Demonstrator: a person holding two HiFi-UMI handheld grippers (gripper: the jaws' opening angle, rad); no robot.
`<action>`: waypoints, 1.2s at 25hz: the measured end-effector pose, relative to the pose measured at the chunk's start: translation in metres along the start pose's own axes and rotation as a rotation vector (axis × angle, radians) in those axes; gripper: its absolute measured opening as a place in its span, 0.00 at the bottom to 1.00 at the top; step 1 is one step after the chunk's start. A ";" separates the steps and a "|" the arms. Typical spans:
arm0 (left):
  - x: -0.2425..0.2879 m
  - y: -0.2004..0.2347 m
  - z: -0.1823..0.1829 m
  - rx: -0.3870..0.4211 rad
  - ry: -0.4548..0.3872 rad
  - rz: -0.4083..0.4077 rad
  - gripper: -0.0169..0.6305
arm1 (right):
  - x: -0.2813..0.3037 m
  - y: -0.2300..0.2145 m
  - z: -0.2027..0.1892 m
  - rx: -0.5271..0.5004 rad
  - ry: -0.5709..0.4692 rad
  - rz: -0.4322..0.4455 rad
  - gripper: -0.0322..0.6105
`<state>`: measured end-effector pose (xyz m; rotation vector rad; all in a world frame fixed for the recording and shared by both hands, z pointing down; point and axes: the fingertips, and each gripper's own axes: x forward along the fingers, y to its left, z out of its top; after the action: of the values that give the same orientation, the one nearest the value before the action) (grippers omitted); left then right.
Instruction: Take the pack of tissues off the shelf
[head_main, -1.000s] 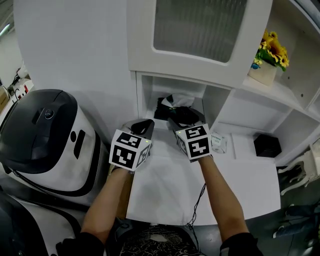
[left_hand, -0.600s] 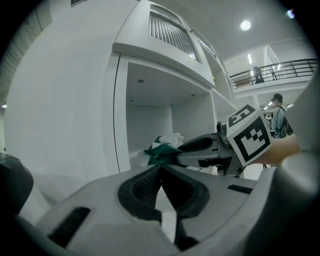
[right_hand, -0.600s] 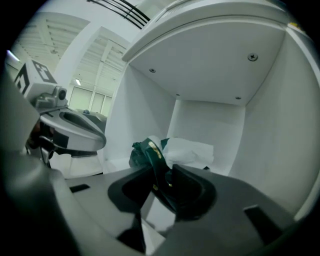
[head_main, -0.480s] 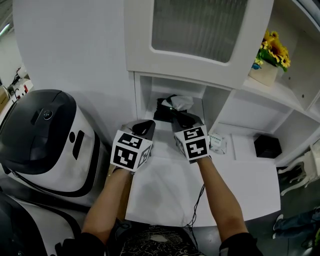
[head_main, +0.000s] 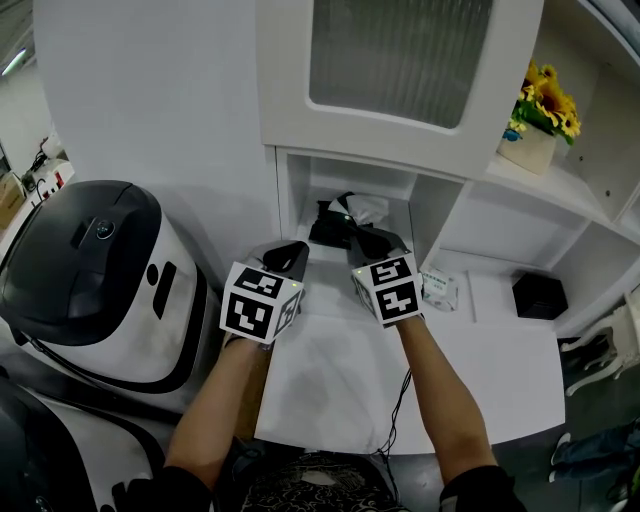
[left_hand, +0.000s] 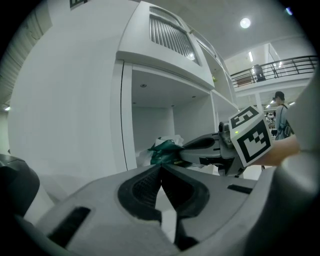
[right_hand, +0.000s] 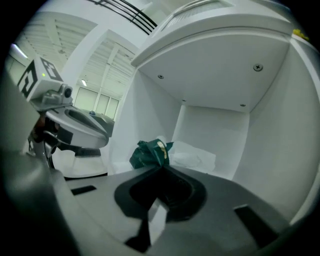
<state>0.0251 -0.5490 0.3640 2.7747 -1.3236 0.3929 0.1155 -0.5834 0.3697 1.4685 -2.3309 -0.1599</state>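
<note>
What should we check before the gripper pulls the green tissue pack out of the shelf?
1. right gripper shut on the pack of tissues: ok.
2. Grip firm: cannot tell, only the pack's edge is pinched.
3. left gripper out of the way: ok, shut, empty, outside the shelf compartment.
4. White crumpled paper behind the pack free of the jaws: cannot tell.
5. Pack off the shelf: not ok, it sits inside.

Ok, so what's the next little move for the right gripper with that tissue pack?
Probably draw the right gripper straight back toward you. Its jaws are closing shut on a corner of the green pack of tissues, which lies inside the shelf cubby, so a pull should bring it out.
</note>
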 end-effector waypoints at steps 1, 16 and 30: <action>-0.002 0.000 0.000 0.000 -0.001 0.001 0.04 | -0.001 0.001 0.002 -0.004 -0.007 -0.001 0.06; -0.042 -0.013 0.008 0.021 -0.017 -0.020 0.04 | -0.049 0.006 0.027 0.027 -0.071 -0.100 0.06; -0.098 -0.039 0.008 0.039 -0.030 -0.060 0.04 | -0.120 0.031 0.040 0.070 -0.092 -0.188 0.06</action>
<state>-0.0031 -0.4509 0.3353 2.8555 -1.2483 0.3795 0.1200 -0.4668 0.3114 1.7501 -2.2876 -0.2020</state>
